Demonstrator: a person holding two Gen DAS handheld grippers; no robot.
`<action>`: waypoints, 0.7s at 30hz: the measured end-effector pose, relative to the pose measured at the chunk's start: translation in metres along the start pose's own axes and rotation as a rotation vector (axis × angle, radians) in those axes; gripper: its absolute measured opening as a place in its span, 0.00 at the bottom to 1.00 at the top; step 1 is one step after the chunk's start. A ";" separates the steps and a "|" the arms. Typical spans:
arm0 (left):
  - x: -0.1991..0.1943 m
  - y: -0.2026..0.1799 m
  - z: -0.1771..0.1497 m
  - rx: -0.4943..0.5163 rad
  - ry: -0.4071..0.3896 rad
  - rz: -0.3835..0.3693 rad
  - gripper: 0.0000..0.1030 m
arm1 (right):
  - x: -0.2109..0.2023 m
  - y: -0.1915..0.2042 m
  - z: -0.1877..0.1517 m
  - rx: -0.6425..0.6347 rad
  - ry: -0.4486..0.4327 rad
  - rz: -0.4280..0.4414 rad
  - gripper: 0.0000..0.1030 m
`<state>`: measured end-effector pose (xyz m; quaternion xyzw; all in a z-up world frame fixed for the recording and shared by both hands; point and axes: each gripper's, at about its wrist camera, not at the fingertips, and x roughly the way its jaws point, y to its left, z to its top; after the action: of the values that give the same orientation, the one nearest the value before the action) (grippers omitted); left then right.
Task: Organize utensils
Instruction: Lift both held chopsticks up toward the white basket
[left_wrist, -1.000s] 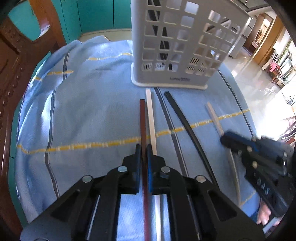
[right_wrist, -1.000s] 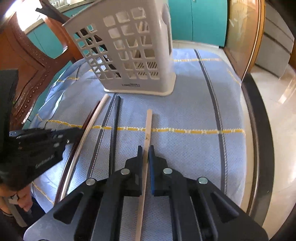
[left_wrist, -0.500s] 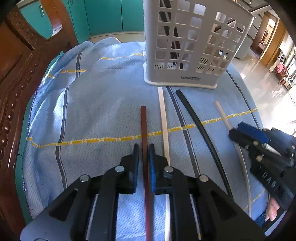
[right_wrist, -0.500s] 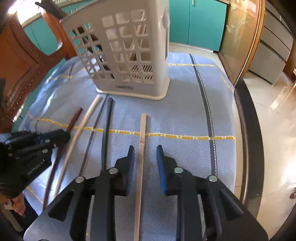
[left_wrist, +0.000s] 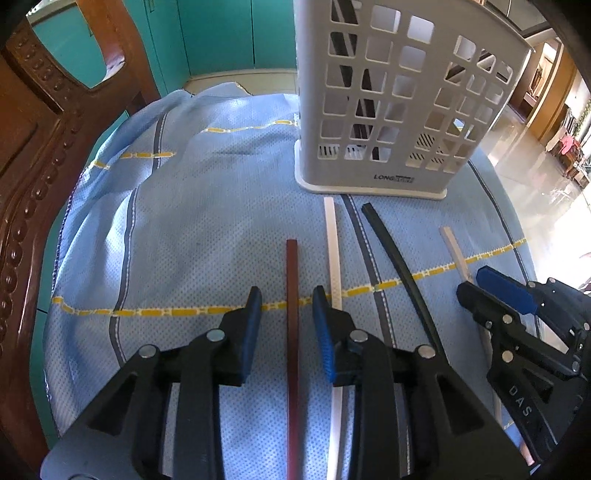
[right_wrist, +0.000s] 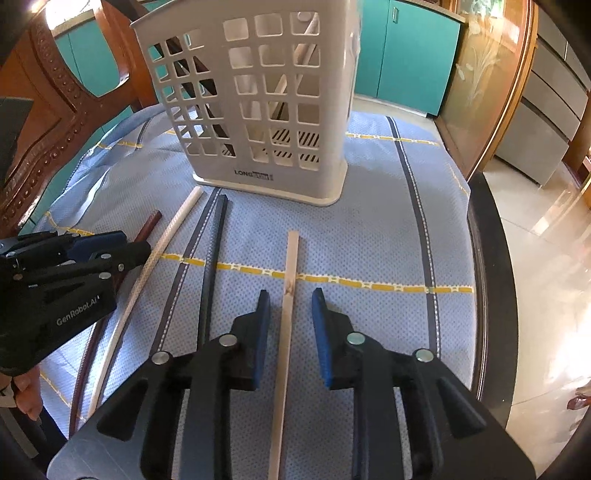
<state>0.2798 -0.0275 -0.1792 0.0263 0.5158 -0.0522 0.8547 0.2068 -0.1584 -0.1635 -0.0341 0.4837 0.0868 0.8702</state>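
- Your left gripper (left_wrist: 287, 306) is spread wide, jaws apart with a clear gap on both sides of the dark red chopstick (left_wrist: 291, 332), so it's gripping nothing right now. The stick just lies flat on the cloth, running straight up the middle between the blue pads (left_wrist: 325, 339).
- Same deal on your right gripper (right_wrist: 290, 308): jaws parted, and the pale wooden chopstick (right_wrist: 286, 317) lies between them on the cloth, touching neither pad.
- Pose-wise, both grippers sit low over the table, pointing forward toward the holder and roughly level with the cloth. From the left view your right gripper (left_wrist: 517, 325) shows up at the right edge, angled inward over the wooden stick (left_wrist: 456, 251). From the right view your left gripper (right_wrist: 74, 266) pokes in from the left edge, over the red chopstick (right_wrist: 149, 225).
- Between the two, a white chopstick (left_wrist: 334, 266) lies just right of the red one, its far tip almost at the holder's base. A black chopstick (left_wrist: 399, 266) lies right of that, well apart from the wooden one.
- All four sticks point roughly toward the white utensil holder (left_wrist: 399, 110), which stands upright on the blue tablecloth (left_wrist: 184, 221) past their far tips. You can see a few dark and pale sticks already standing inside through the grid holes.
- A carved wooden chair (left_wrist: 33, 147) stands off to the left of the table.
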 end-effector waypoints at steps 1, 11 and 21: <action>0.000 0.000 0.001 0.004 -0.001 -0.006 0.19 | 0.000 -0.002 0.000 0.010 0.004 0.017 0.07; -0.001 -0.009 0.000 0.016 -0.019 0.005 0.07 | -0.007 -0.010 0.001 0.057 -0.014 0.076 0.06; -0.087 0.001 0.004 0.013 -0.235 -0.072 0.07 | -0.100 -0.024 0.011 0.050 -0.343 0.195 0.06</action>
<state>0.2431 -0.0214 -0.1008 0.0069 0.4125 -0.0886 0.9066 0.1685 -0.1918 -0.0737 0.0501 0.3313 0.1632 0.9279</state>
